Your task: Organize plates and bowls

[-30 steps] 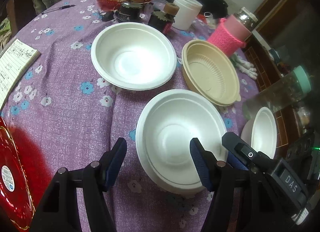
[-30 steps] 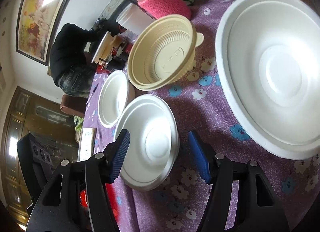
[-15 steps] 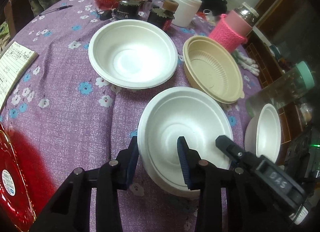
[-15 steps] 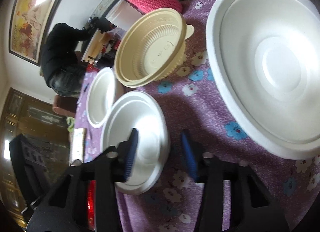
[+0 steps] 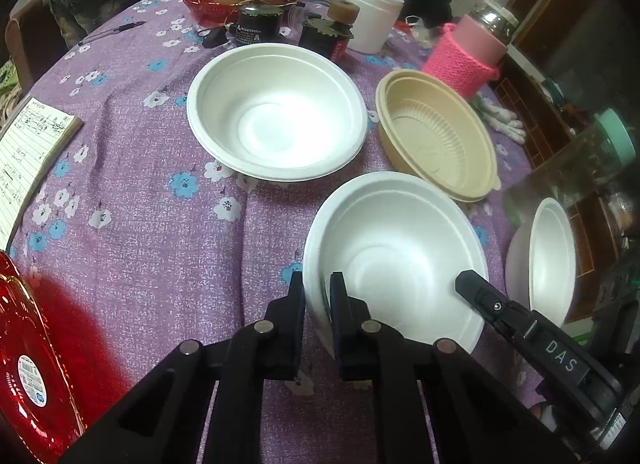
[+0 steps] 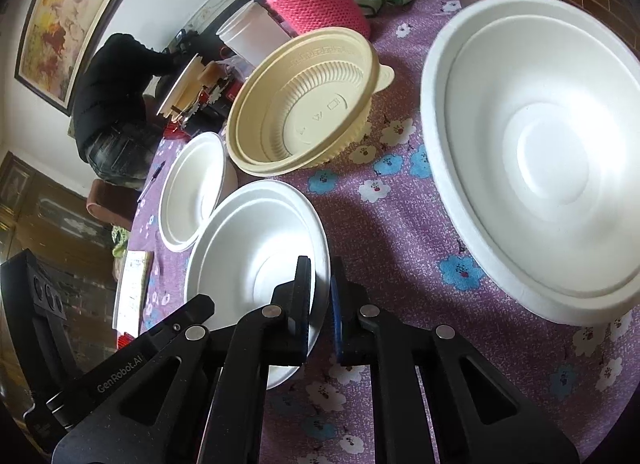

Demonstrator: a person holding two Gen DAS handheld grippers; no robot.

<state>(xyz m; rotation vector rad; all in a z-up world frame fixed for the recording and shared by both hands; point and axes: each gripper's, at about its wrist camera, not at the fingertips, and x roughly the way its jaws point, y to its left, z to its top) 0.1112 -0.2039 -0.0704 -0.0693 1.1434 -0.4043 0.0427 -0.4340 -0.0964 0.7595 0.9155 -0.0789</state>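
Tongs, spread 1 s ago, now both pinch same white bowl (image 5: 400, 248) rim: left (image 5: 318, 296), right (image 6: 320, 296).

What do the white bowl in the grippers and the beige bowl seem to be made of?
White bowl: probably moulded pulp or foam, since it is matte, thick-rimmed and opaque. Beige bowl: probably thin moulded plastic, with a slight sheen, fine ribs and embossed marks on its base.
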